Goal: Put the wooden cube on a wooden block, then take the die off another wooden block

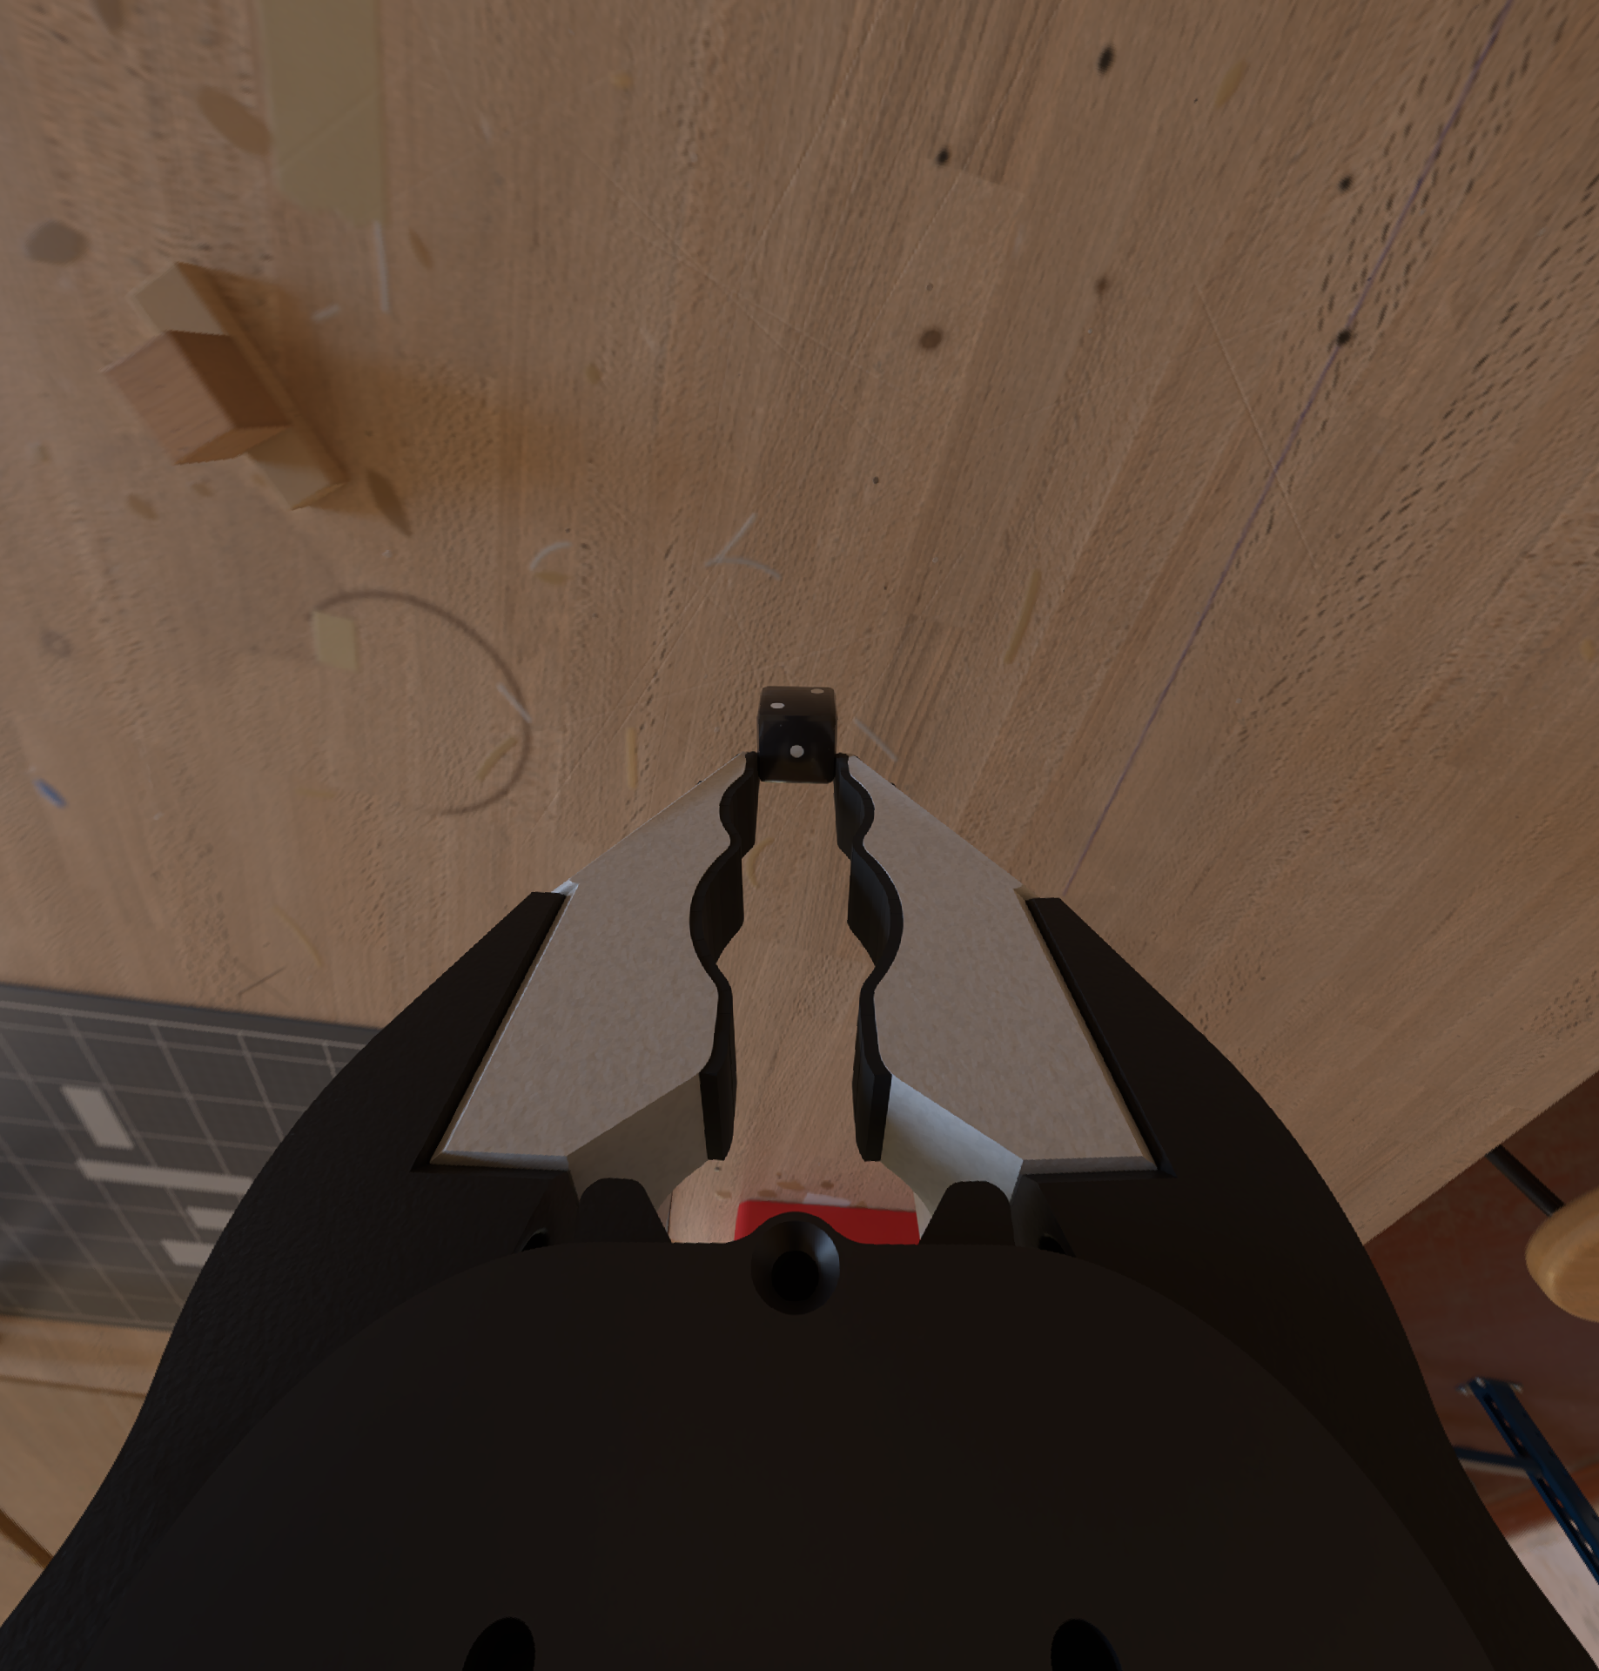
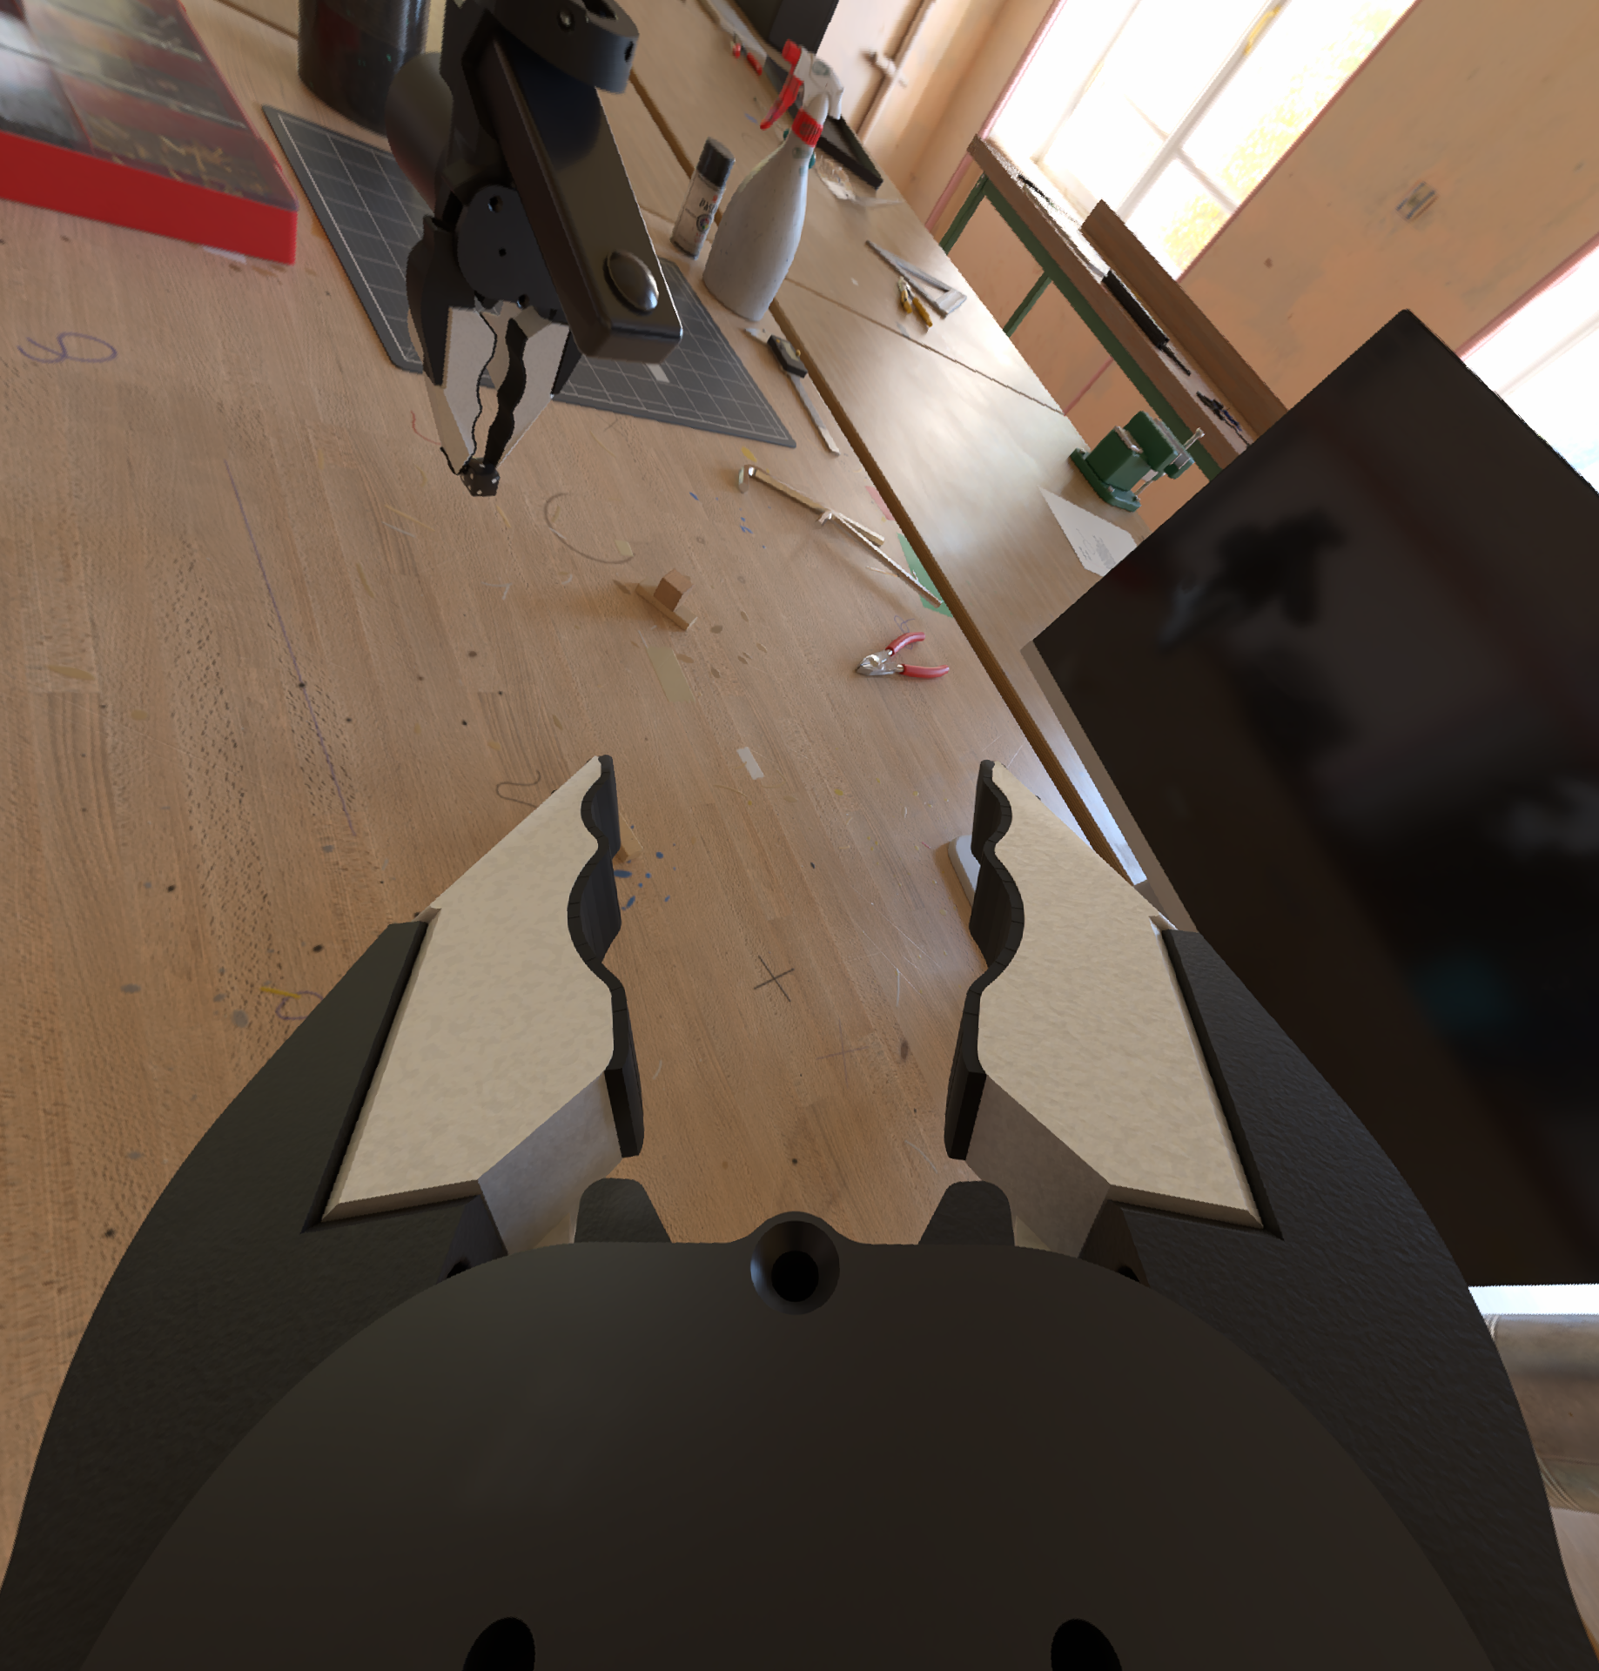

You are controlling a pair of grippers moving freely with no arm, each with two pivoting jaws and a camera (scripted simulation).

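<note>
My left gripper (image 1: 795,769) is shut on a small black die (image 1: 795,723) with white pips, pinched at the fingertips over the bare tabletop. The wooden cube (image 1: 200,389) sits on a flat wooden block (image 1: 303,452) far to the upper left of the die. In the right wrist view, the left gripper (image 2: 481,463) points down with the die (image 2: 483,479) at its tips. There the cube (image 2: 673,590) rests on the block (image 2: 664,613) to the right of the die. My right gripper (image 2: 795,796) is open and empty above the table.
A grey cutting mat (image 2: 687,380), a red box (image 2: 126,190), a spray bottle (image 2: 764,217) and a spray can (image 2: 707,194) stand at the back. Red-handled pliers (image 2: 904,662) and a hammer (image 2: 809,502) lie near the table's right edge. A dark panel (image 2: 1365,814) stands close on the right.
</note>
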